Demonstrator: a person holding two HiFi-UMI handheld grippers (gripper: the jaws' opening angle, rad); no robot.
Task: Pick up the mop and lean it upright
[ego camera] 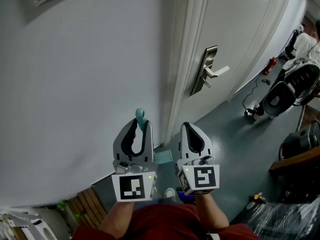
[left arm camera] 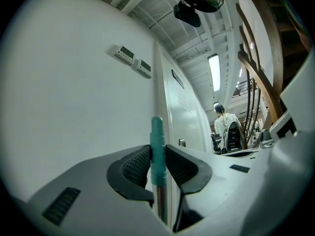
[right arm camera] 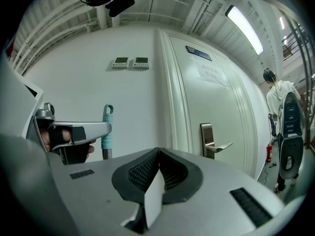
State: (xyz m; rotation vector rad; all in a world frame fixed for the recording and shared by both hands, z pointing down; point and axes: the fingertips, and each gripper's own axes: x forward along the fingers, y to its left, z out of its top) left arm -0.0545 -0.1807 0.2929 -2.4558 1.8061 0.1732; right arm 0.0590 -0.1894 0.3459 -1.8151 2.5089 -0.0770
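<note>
The mop stands upright close to the white wall (ego camera: 75,84). Its teal handle tip (ego camera: 140,116) sticks up between the jaws of my left gripper (ego camera: 141,127). In the left gripper view both ribbed pads press on the teal grip (left arm camera: 157,151), with the metal shaft (left arm camera: 161,205) running down below it. A pale teal flat piece (ego camera: 162,157) lies on the floor under the grippers. My right gripper (ego camera: 188,129) hovers just right of the left one, jaws together and holding nothing (right arm camera: 158,157). In its own view the left gripper (right arm camera: 74,131) and the teal handle (right arm camera: 107,132) show at the left.
A white door (ego camera: 235,39) with a metal lever handle (ego camera: 212,71) is right of the mop. Two wall control panels (right arm camera: 130,62) hang above. A person with a backpack (right arm camera: 288,127) stands far right near a red extinguisher (ego camera: 270,64). Wooden slats (ego camera: 90,204) lie lower left.
</note>
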